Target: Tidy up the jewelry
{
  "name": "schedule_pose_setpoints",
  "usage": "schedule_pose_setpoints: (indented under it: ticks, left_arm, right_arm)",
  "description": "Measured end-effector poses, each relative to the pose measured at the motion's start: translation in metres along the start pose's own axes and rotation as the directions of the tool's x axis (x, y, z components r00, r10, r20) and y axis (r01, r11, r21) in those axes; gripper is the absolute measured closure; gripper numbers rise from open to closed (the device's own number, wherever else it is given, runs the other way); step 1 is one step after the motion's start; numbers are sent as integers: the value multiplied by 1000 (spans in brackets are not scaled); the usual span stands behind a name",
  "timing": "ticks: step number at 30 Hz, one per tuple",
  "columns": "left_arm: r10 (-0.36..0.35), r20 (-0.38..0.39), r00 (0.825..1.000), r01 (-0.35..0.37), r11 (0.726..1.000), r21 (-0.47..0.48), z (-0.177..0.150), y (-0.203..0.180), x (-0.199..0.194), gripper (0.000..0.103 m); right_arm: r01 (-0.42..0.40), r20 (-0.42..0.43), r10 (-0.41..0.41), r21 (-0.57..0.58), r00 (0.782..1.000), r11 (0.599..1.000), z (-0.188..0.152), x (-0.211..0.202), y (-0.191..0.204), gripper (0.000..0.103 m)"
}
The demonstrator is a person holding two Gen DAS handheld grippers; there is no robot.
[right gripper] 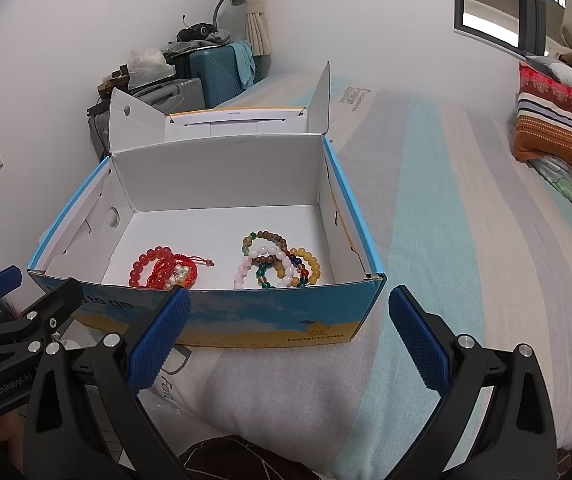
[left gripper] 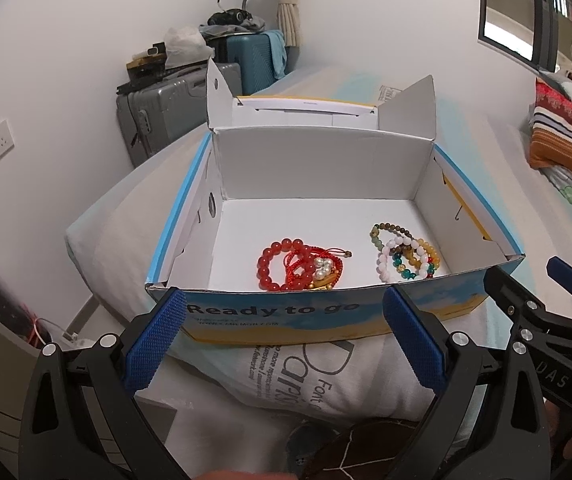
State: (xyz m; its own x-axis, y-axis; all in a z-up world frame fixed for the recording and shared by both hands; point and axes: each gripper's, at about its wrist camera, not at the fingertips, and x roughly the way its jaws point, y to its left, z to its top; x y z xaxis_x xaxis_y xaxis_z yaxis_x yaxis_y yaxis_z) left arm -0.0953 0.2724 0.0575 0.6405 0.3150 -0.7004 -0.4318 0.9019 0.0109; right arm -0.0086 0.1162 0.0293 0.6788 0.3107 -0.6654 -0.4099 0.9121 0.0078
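With both sets of jaws wide open and empty before the box (right gripper: 222, 312) on the bed, you seem between picks: red bracelets (right gripper: 162, 272) lie near-left inside, mixed beads (right gripper: 278, 262) near-right, so reach over the near wall next.

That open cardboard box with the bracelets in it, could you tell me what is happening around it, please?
A person is sorting jewelry with two handheld grippers. The blue and yellow open cardboard box sits on a striped bed. Inside lie two separate piles: a red beaded bracelet cluster on the left and a mixed-colour beaded bracelet cluster on the right. The left gripper and right gripper both hover open in front of the box, holding nothing.
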Motion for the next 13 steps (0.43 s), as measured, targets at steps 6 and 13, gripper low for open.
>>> schedule_pose_setpoints:
  ticks: [6, 13]
  left_arm:
    - [11, 6, 1000, -11, 1000, 2, 0, 0, -1, 6]
    - [14, 1, 1000, -14, 1000, 0, 0, 0, -1, 6]
  right_arm:
    - [1, -1, -1, 3, 1000, 1000, -1, 1, 0, 8]
    - [3, -3, -3, 3, 1000, 1000, -1, 2, 0, 8]
